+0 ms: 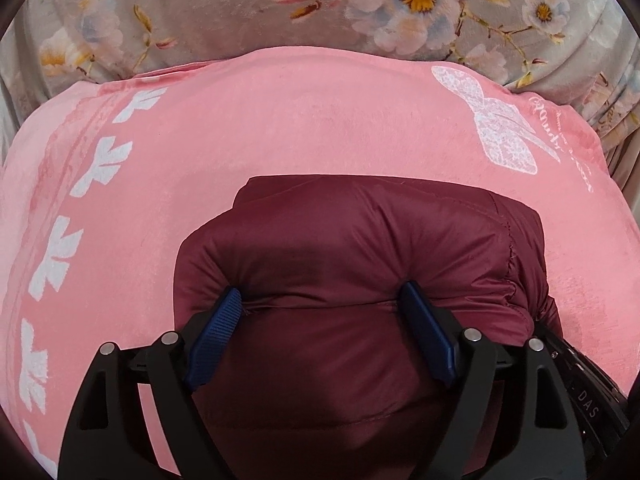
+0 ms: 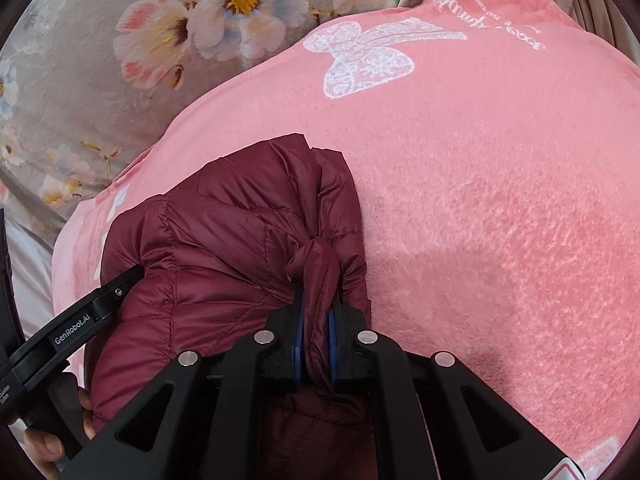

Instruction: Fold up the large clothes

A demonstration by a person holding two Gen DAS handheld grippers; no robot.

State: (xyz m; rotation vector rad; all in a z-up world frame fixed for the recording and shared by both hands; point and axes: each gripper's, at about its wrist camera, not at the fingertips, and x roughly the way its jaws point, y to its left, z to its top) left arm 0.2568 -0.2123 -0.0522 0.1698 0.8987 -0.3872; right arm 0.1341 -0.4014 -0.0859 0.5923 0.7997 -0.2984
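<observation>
A dark red puffer jacket (image 1: 360,240) lies bunched into a bundle on a pink fleece blanket (image 1: 320,120). My left gripper (image 1: 318,298) stands wide open astride the bundle. Its blue pads (image 1: 218,320) rest against the puffed fabric at a seam, and the jacket bulges up between them. In the right wrist view the jacket (image 2: 224,240) fills the lower left. My right gripper (image 2: 318,300) is shut on a pinched fold of the jacket's right edge, which sticks up past the fingertips. The left gripper's black finger (image 2: 120,280) touches the bundle from the left.
The pink blanket (image 2: 480,200) bears a white bow print (image 2: 360,60) and white leaf shapes (image 1: 52,264) along one side. It lies on a grey floral bedsheet (image 1: 200,12). A person's hand (image 2: 48,444) holds the left gripper's handle.
</observation>
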